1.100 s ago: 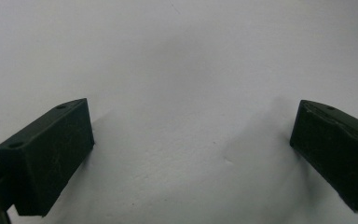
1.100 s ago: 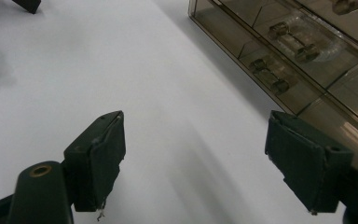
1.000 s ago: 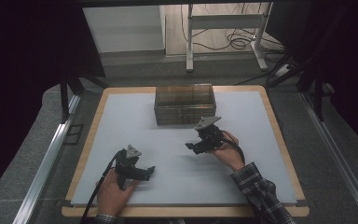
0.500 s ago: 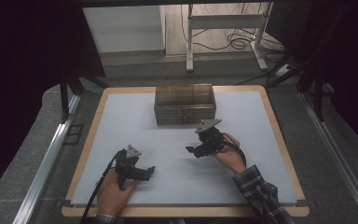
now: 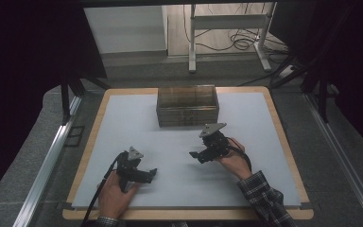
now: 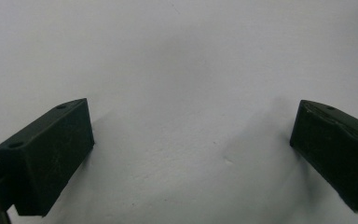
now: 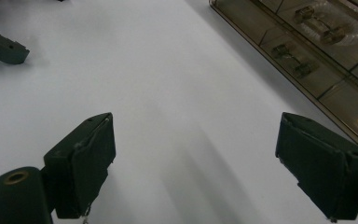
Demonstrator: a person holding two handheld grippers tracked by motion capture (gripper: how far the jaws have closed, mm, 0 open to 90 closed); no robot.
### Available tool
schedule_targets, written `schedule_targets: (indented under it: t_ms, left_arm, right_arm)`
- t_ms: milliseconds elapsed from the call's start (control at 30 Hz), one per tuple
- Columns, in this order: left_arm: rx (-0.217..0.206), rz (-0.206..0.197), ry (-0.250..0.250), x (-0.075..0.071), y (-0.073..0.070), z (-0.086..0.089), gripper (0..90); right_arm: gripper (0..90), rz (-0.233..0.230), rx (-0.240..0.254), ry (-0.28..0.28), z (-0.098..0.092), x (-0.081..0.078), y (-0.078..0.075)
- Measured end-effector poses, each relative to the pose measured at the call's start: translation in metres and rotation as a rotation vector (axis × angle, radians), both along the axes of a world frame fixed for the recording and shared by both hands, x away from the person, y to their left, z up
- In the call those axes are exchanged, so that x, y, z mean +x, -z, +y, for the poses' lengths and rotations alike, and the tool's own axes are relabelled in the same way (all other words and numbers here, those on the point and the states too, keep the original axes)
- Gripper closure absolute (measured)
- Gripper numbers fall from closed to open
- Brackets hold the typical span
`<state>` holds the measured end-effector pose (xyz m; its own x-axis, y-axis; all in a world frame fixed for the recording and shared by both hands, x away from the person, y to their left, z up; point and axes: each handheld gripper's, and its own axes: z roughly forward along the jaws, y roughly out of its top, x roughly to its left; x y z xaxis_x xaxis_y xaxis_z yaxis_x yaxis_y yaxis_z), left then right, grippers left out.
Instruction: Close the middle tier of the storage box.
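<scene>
My left gripper (image 5: 150, 174) rests low on the white mat (image 5: 179, 189) near the front left, held by a hand, jaws pointing right. In the left gripper view its jaws stand wide apart (image 6: 191, 154) over bare mat, with nothing between them. My right gripper (image 5: 195, 155) hovers right of centre, jaws pointing left, with the grey plate on top. In the right gripper view it is open (image 7: 196, 163) and empty. A clear brownish case (image 5: 187, 105) stands at the back centre, apart from both grippers. Its compartments (image 7: 317, 51) hold small metal parts.
The mat lies on a wooden board (image 5: 283, 137) with a raised rim. A jaw of the other gripper (image 7: 2, 46) shows at the upper left of the right gripper view. Beyond the table are a metal stand (image 5: 227, 28) and floor cables.
My right gripper has drifted slightly toward the near edge. The left gripper has stayed where it was. Both remain open.
</scene>
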<state>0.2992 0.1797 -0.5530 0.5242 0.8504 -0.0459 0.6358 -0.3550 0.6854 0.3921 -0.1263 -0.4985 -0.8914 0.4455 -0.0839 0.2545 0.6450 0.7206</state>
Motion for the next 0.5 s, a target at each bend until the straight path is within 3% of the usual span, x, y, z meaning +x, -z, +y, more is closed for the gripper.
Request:
schedule_targets:
  t_ms: [500]
  left_arm:
    - [0.000, 0.000, 0.000, 0.0000, 0.0000, 0.0000, 0.0]
  right_arm:
    - [9.9, 0.005, -0.008, 0.000, -0.0075, -0.0069, 0.0020]
